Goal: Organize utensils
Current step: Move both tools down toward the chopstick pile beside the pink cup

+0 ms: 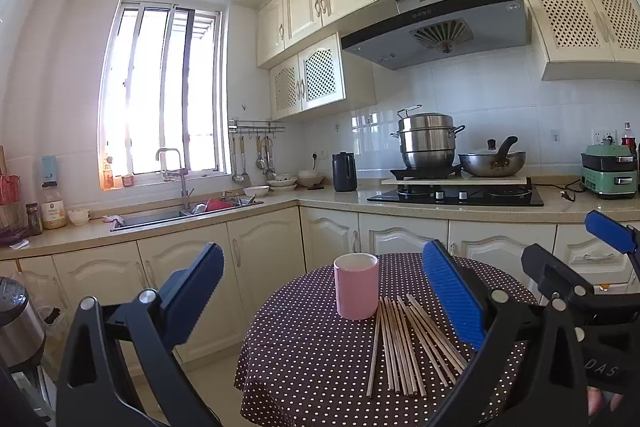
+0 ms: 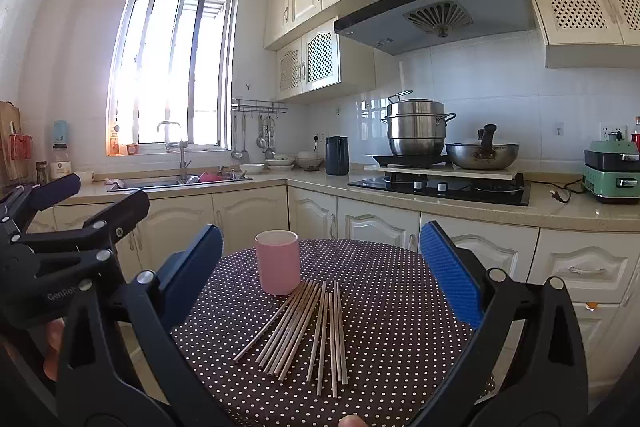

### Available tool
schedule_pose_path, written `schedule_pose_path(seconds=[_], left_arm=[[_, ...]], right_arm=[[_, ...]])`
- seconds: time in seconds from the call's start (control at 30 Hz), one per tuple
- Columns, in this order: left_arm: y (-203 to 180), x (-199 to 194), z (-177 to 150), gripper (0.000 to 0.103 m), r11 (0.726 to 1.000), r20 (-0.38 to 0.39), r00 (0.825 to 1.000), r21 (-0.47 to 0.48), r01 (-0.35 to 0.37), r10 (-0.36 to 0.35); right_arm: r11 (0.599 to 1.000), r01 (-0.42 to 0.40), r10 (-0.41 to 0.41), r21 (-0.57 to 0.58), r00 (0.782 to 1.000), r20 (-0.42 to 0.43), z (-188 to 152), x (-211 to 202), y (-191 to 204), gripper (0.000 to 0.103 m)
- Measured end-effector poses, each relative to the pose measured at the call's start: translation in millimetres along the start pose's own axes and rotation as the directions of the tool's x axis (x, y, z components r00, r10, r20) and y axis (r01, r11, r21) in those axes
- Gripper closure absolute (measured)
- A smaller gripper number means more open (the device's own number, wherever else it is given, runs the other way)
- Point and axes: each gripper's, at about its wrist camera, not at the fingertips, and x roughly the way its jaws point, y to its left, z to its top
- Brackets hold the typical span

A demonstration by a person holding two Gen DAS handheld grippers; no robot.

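From the left wrist camera, a round desk with a brown cloth covered in white dots sits in a kitchen. A pink round cup stands upright on the desk. Just beside the cup, on the near right of it, lies a bunch of thin wooden chopsticks, flat on the cloth. Some of them cross over each other. The left gripper hangs above the desk with its blue fingers spread wide apart, holding nothing. The cup shows between the fingers. The right gripper shows far to the right of the cup, off past the desk edge.

From the right wrist camera, the same pink cup stands near the far edge of the desk. The chopsticks lie in front of the cup, fanned out in two loose groups, their far tips close to it. The right gripper has its blue fingers spread wide too, and nothing is between them. The left gripper shows to the left of the cup. Behind the desk, a steel pot sits on the stove.
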Motion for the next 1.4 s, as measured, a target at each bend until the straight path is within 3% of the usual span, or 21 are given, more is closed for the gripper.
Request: schedule_pose_path(seconds=[0.37,0.47,0.57,0.7,0.8,0.9,0.97,1.03,1.1,1.13,1.2,1.27,1.33,1.37,1.4], left_arm=[[-2.8,48.8,-9.5,0.005,0.999,-0.079,0.996,0.014,0.03,-0.029],[-1.4,68.3,-14.1,0.005,0.997,-0.138,0.988,0.001,0.072,-0.071],[2.8,96.7,-21.2,0.005,0.993,-0.234,0.965,-0.027,0.111,-0.115],[12.0,146.1,-38.6,0.005,0.984,-0.395,0.901,-0.072,0.163,-0.179],[11.1,185.5,-59.9,0.005,0.976,-0.513,0.831,-0.093,0.196,-0.216],[9.3,221.0,-81.6,0.01,0.958,-0.613,0.736,-0.163,0.237,-0.287],[2.3,244.2,-96.5,0.026,0.953,-0.682,0.667,-0.175,0.249,-0.299],[-5.3,264.8,-111.3,0.032,0.94,-0.737,0.588,-0.21,0.268,-0.333],[-11.2,281.7,-125.9,0.046,0.939,-0.779,0.531,-0.221,0.263,-0.333],[-13.4,286.2,-132.1,0.049,0.937,-0.79,0.513,-0.228,0.265,-0.337],[-19.9,294.8,-141.2,0.049,0.939,-0.809,0.489,-0.219,0.264,-0.326],[-28.0,300.6,-147.6,0.049,0.945,-0.824,0.481,-0.186,0.27,-0.3],[-33.9,305.2,-154.6,0.05,0.947,-0.84,0.462,-0.173,0.272,-0.286],[-36.8,306.0,-155.3,0.051,0.949,-0.839,0.471,-0.155,0.273,-0.273],[-39.5,307.8,-157.5,0.051,0.951,-0.845,0.467,-0.144,0.272,-0.262]], right_arm=[[1.0,-0.009,0.01,0.01,0.995,-0.097,-11.5,44.9,-7.0,0.006],[1.0,0.011,-0.01,0.003,0.99,-0.141,-14.5,59.6,-10.9,0.006],[0.999,0.034,-0.036,-0.011,0.978,-0.205,-19.7,81.4,-17.3,0.006],[0.999,0.032,-0.039,-0.027,0.942,-0.332,-31.5,118.6,-32.4,0.006],[0.999,0.022,-0.032,-0.028,0.903,-0.429,-43.8,146.9,-43.6,0.006],[1.0,-0.006,-0.004,-0.017,0.844,-0.536,-59.0,176.8,-54.2,0.013],[0.999,-0.039,0.035,0.005,0.796,-0.604,-69.1,194.3,-58.7,0.021],[0.997,-0.065,0.076,0.041,0.729,-0.68,-80.7,213.1,-63.5,0.03],[0.992,-0.087,0.124,0.088,0.673,-0.73,-88.9,228.8,-68.3,0.048],[0.991,-0.089,0.133,0.1,0.636,-0.76,-94.3,237.2,-70.5,0.051],[0.988,-0.094,0.154,0.122,0.596,-0.788,-101.2,248.1,-74.9,0.053],[0.986,-0.104,0.165,0.129,0.555,-0.815,-107.6,256.8,-75.8,0.055],[0.984,-0.115,0.177,0.137,0.518,-0.837,-112.6,264.3,-75.2,0.058],[0.984,-0.119,0.176,0.134,0.506,-0.844,-114.7,268.6,-75.7,0.06],[0.984,-0.124,0.175,0.131,0.495,-0.851,-116.5,271.8,-75.0,0.063]])
